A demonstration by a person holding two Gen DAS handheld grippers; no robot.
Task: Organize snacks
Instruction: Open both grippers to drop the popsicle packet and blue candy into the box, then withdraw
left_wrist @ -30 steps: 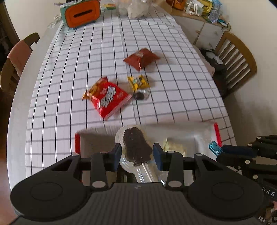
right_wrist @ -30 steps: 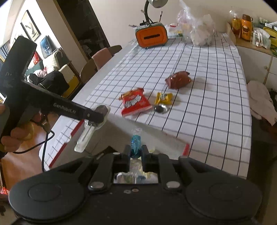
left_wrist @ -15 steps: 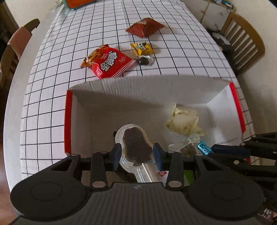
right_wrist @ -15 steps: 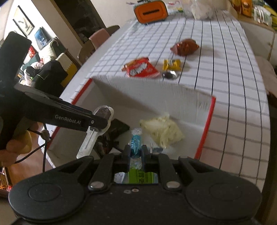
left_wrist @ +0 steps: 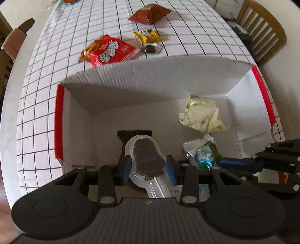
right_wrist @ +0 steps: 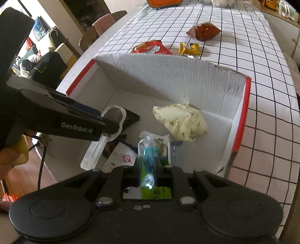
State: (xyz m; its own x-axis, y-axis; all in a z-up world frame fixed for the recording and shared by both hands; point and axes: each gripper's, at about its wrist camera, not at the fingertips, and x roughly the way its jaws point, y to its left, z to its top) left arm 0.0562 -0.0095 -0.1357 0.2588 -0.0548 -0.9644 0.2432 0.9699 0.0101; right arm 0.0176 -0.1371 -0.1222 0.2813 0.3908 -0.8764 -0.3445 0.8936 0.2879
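The box's far-left floor lies bare; a crumpled cream wrapper crowds its right.

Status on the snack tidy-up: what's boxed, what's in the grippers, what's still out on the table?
Done: a pale crumpled packet and a few wrappers already lie in the box.
In hand: the left gripper holds a chocolate lollipop, and the right gripper pinches a blue candy; both are over the box.
Left: a red bag, a yellow packet, a dark red bag and a small dark sweet remain on the tablecloth.
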